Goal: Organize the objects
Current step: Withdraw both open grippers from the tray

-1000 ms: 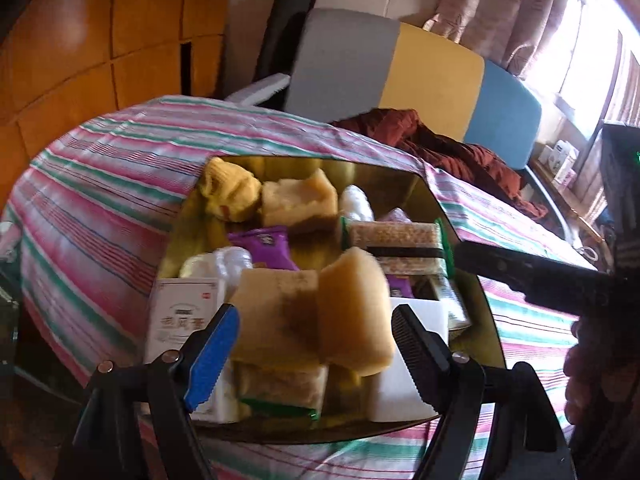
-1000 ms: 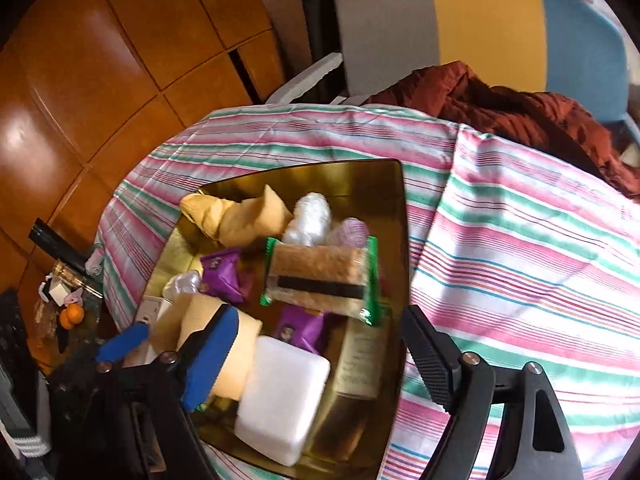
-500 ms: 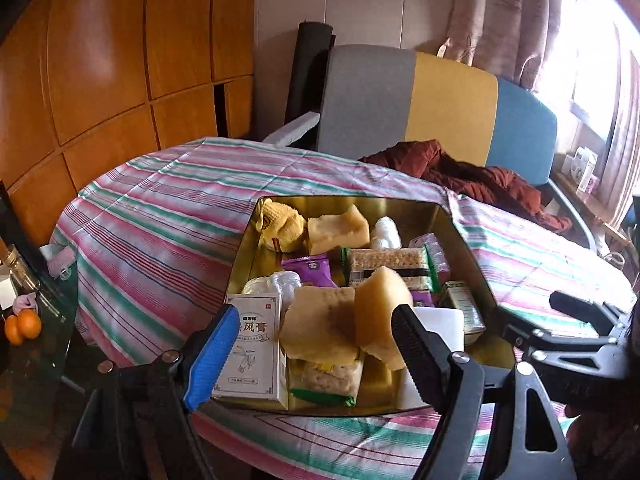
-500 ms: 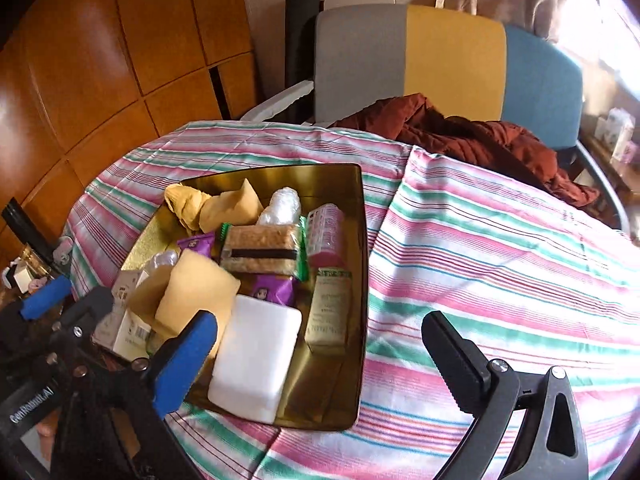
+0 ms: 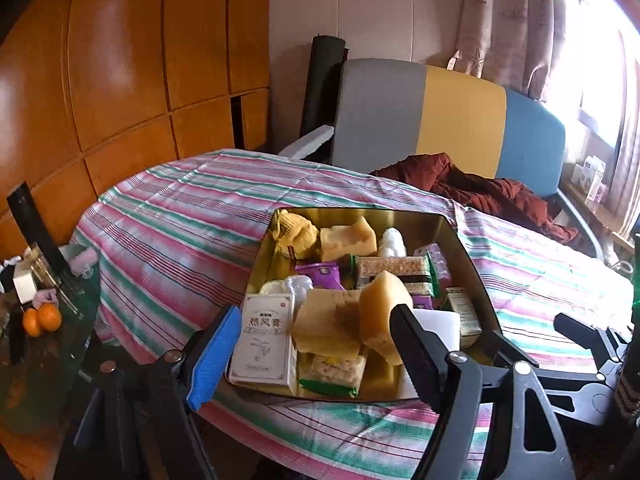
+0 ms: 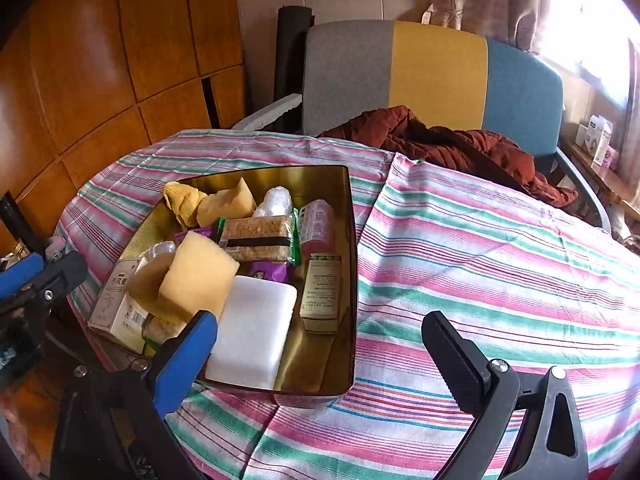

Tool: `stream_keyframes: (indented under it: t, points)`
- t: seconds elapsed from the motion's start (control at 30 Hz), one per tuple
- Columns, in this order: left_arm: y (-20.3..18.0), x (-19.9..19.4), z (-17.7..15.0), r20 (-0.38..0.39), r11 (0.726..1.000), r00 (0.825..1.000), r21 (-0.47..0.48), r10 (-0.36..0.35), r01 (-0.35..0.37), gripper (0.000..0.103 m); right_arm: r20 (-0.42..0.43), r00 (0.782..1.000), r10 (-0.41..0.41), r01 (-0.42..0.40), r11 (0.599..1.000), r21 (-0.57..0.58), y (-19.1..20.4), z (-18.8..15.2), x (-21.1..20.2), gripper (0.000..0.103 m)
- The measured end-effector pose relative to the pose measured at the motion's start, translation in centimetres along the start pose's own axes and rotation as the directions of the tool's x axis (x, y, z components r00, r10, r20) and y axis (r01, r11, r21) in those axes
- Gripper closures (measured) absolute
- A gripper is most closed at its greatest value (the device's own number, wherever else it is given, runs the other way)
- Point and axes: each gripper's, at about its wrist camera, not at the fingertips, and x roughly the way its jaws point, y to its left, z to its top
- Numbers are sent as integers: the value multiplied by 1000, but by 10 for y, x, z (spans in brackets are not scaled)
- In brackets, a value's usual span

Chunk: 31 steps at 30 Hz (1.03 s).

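Observation:
A gold metal tray [image 5: 472, 276] [image 6: 352, 248] sits on the striped table, filled with several items: yellow sponges [image 5: 384, 312] [image 6: 200, 276], a white block [image 6: 252, 328], a white medicine box [image 5: 264, 344], a cracker pack [image 6: 256, 232], purple packets [image 5: 320, 274] and a pink bottle [image 6: 318, 220]. My left gripper [image 5: 312, 352] is open and empty, held back from the tray's near edge. My right gripper [image 6: 320, 352] is open and empty, above the tray's near right corner. It also shows at the right of the left wrist view [image 5: 532, 344].
The round table has a pink, green and white striped cloth [image 6: 480, 248]. A grey, yellow and blue chair [image 6: 432, 76] with a dark red garment [image 6: 440, 140] stands behind it. A glass side table with oranges [image 5: 40, 320] is at the left. Wooden panels line the wall.
Both grippers have pulled back and up from the tray, so more of the table and room shows. Both stay open and empty. The tray's items have not moved.

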Motion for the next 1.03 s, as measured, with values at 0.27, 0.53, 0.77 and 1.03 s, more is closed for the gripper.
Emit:
stream_keyframes:
  t: [0.27, 0.53, 0.77, 1.03]
  points:
    - [7, 3, -8, -5, 1000, 1000, -28, -10, 10, 27, 45, 999, -26, 26, 1000, 2, 2, -2, -8, 0]
    - [6, 4, -9, -9, 1000, 1000, -23, -22, 21, 27, 27, 999, -25, 25, 1000, -12, 5, -3, -4, 0]
    - [8, 10, -11, -28, 1000, 999, -20, -24, 24, 27, 11, 1000, -28, 29, 999, -28, 9, -4, 2, 0]
    - [8, 12, -13, -18, 1000, 1000, -3, -2, 2, 27, 8, 999, -32, 32, 999, -40, 11, -5, 4, 0]
